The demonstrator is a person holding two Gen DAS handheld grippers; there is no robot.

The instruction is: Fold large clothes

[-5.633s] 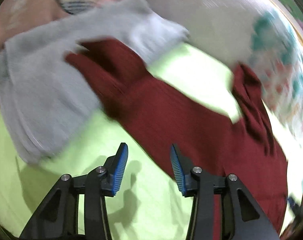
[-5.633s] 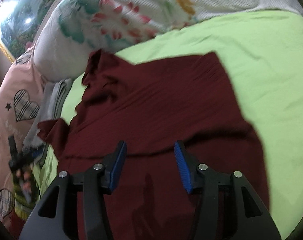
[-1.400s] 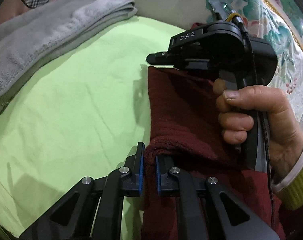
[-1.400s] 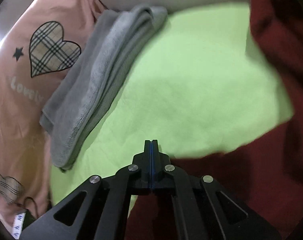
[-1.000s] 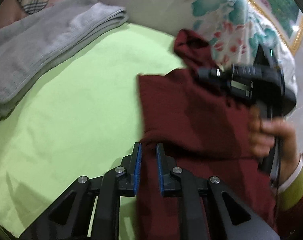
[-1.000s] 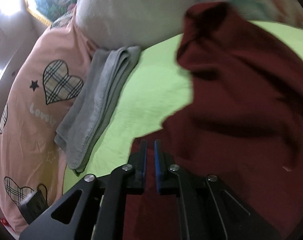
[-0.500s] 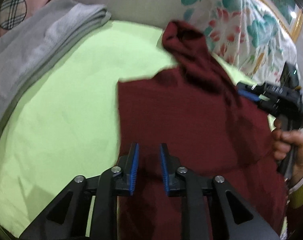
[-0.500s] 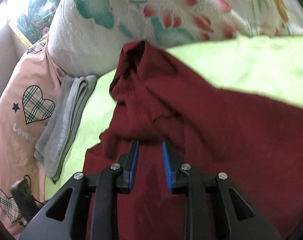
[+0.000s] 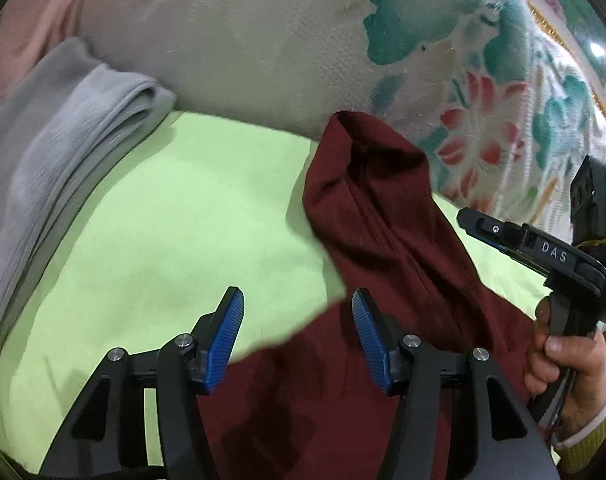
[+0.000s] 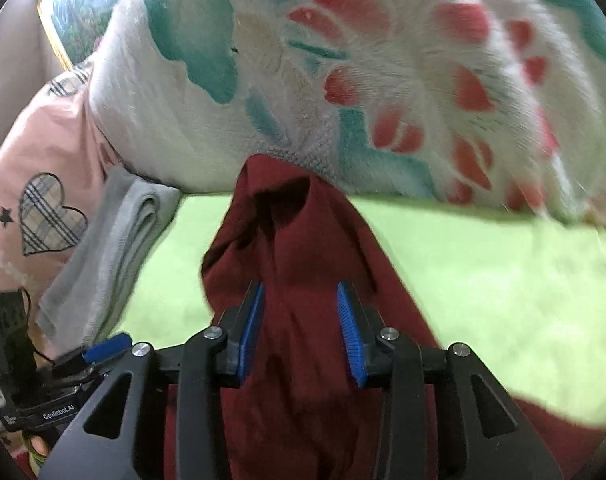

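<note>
While the dark red garment [image 9: 403,248] lies spread on the green bed sheet [image 9: 191,232], its bunched end up against the flowered pillow [image 9: 303,32], we see the left gripper [image 9: 297,338] opening above its near edge, gripping nothing. The right gripper [image 10: 301,334] is opening too, cloth below its fingers [image 10: 349,336], unpinched.

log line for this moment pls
left gripper: opening, empty | right gripper: opening, empty | red garment: on green sheet, sleeve unfolded
</note>
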